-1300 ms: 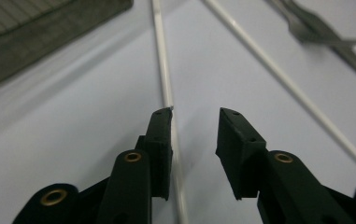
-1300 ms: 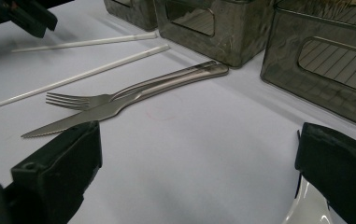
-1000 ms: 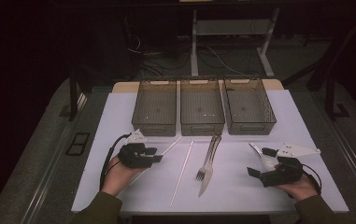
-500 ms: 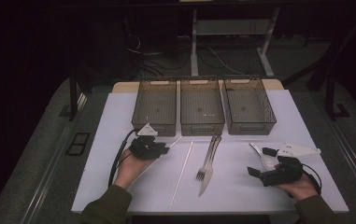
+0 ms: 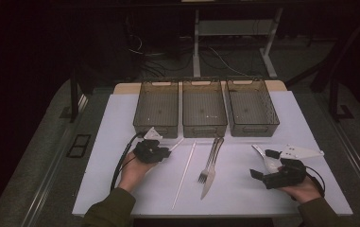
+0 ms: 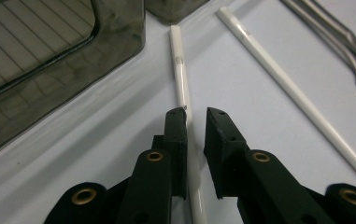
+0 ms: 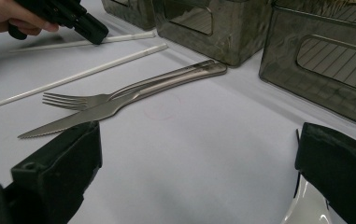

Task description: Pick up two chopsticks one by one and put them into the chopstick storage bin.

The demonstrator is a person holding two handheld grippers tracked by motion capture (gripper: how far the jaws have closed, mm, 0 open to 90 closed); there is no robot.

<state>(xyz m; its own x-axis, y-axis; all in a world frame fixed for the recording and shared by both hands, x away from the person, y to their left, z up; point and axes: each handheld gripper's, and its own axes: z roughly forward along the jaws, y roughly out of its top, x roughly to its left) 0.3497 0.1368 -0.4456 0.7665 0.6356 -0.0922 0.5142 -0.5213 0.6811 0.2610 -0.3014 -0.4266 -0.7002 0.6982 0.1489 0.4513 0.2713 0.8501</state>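
Observation:
My left gripper (image 6: 195, 114) points down at the table beside the left bin, and a thin white chopstick (image 6: 179, 70) runs between its jaws. The jaws have just been closing. The left pad lies against the stick; a sliver of table still shows at the right pad. From above, that gripper (image 5: 167, 152) sits at the chopstick's (image 5: 176, 144) lower part. My right gripper (image 5: 261, 164) rests at the right, open wide, with a white spoon (image 5: 268, 160) lying between its jaws. The spoon's bowl (image 7: 306, 210) shows by the right jaw.
Three dark see-through bins (image 5: 156, 111) (image 5: 204, 111) (image 5: 252, 111) stand in a row at the back of the white mat. A second chopstick (image 5: 184, 172), a fork (image 5: 211, 158) and a knife (image 5: 209, 185) lie mid-mat.
The left hand has moved right and forward, down onto the chopstick near the left bin, and its jaws have narrowed around it. The right hand has stayed put.

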